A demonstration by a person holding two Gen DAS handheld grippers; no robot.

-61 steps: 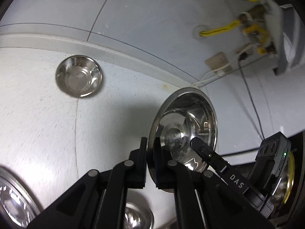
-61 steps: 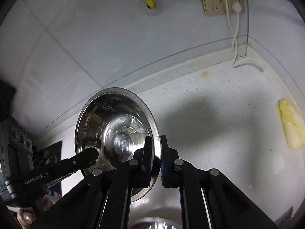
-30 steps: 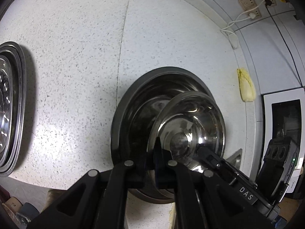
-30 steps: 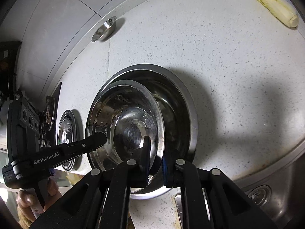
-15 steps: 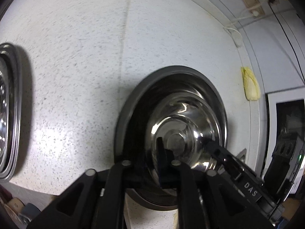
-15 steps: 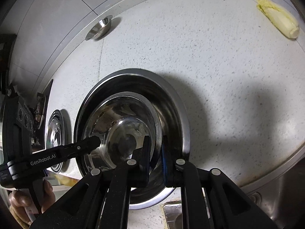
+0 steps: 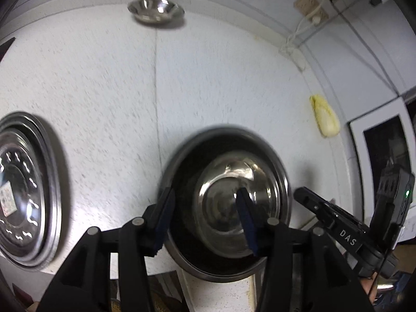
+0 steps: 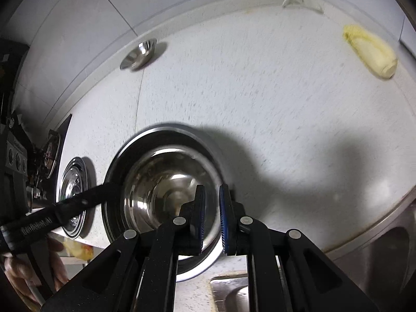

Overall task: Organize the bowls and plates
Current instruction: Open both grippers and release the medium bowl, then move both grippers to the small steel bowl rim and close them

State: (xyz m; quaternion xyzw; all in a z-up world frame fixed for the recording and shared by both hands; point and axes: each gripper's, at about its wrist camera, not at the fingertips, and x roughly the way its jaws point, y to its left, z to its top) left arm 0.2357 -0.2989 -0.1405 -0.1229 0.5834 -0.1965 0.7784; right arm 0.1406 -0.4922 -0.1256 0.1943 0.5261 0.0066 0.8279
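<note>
Shiny round steel bowl (image 7: pixel 228 202), lower centre of frame, now sat nested inside the larger steel basin (image 7: pixel 282 179); my left gripper (image 7: pixel 205 218) had spread wide, my right gripper (image 8: pixel 210 214) parted slightly, both released.

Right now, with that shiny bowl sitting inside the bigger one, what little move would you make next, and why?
Probably lift both hand-held grippers back. The medium bowl sits nested in the large bowl. The left hand-held gripper is wide open, straddling the large bowl's near rim, and the right hand-held gripper shows a gap with nothing pinched. The small bowl by the wall waits.
</note>
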